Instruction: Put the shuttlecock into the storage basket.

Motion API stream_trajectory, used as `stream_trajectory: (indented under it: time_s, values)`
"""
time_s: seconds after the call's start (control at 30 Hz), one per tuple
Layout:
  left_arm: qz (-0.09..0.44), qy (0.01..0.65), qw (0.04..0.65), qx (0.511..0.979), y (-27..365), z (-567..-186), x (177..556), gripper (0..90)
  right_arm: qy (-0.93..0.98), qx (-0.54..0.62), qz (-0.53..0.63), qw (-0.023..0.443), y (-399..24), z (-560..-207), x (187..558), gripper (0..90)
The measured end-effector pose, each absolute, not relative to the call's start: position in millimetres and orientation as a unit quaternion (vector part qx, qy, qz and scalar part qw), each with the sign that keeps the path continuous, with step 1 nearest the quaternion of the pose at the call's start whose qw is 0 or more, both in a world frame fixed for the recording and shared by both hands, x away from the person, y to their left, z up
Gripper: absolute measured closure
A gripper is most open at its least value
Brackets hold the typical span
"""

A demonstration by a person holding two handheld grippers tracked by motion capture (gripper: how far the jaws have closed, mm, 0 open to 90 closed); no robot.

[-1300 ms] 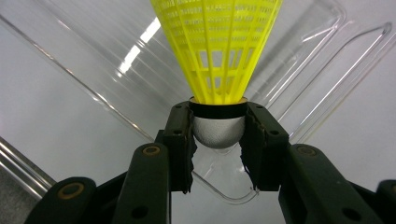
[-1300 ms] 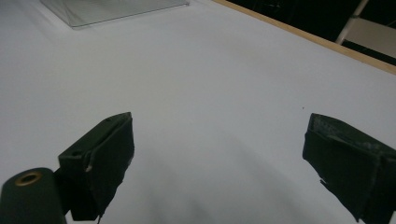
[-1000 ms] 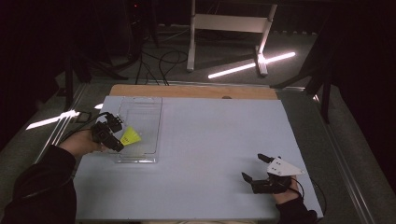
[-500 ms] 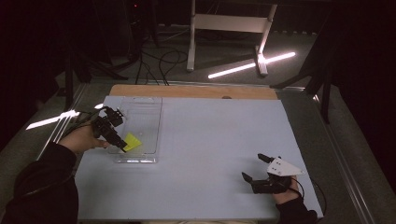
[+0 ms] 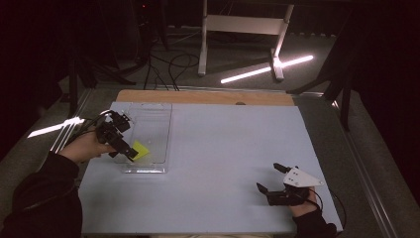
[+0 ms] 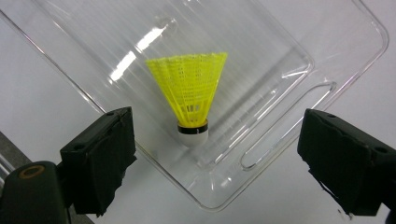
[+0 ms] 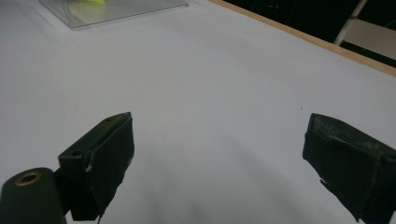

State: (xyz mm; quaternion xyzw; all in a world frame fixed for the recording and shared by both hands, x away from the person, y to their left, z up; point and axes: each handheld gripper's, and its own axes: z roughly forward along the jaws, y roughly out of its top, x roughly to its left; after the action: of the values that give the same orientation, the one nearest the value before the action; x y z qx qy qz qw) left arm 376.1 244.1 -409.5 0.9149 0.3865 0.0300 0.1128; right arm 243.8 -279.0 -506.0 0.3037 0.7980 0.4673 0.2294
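Lying in clear tray [image 6: 327, 51]: yellow shuttlecock [image 6: 191, 91]; nothing blocking.

Room: dark around the lit worktop [image 5: 223, 163].
Floor beyond the worktop: bright light strips glare.
Clear tray [image 6: 299, 70]: white reflection streaks.
Close views: sharp, evenly lit.

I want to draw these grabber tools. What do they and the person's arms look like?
The left gripper has two chunky black jaws with rough, squared pads, plus a round black knob with a brass-coloured hole. A thin dark cable loops from it. The right gripper is black too and carries a pale grey three-cornered plate with small dark dots. The person wears dark long sleeves.
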Motion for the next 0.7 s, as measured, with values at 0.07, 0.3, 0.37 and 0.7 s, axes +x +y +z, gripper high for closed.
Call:
stream_trajectory:
  time_s: [0.07, 0.3, 0.37, 0.7]
  values:
    - [0.02, 0.384, 0.121, 0.915, 244, -408, 376, 3.8, 0.798, 0.304, 0.467, 0.23, -279, -506, 244, 9.0]
    - [0.025, 0.374, 0.152, 0.915, 235, -399, 372, 0.1, 0.798, 0.303, 0.467, 0.23, -279, -506, 244, 9.0]
    - [0.024, 0.369, 0.164, 0.915, 232, -396, 372, 0.1, 0.798, 0.303, 0.467, 0.23, -279, -506, 244, 9.0]
    - [0.04, 0.342, 0.208, 0.915, 210, -387, 370, 0.1, 0.794, 0.311, 0.473, 0.222, -281, -506, 244, 9.0]
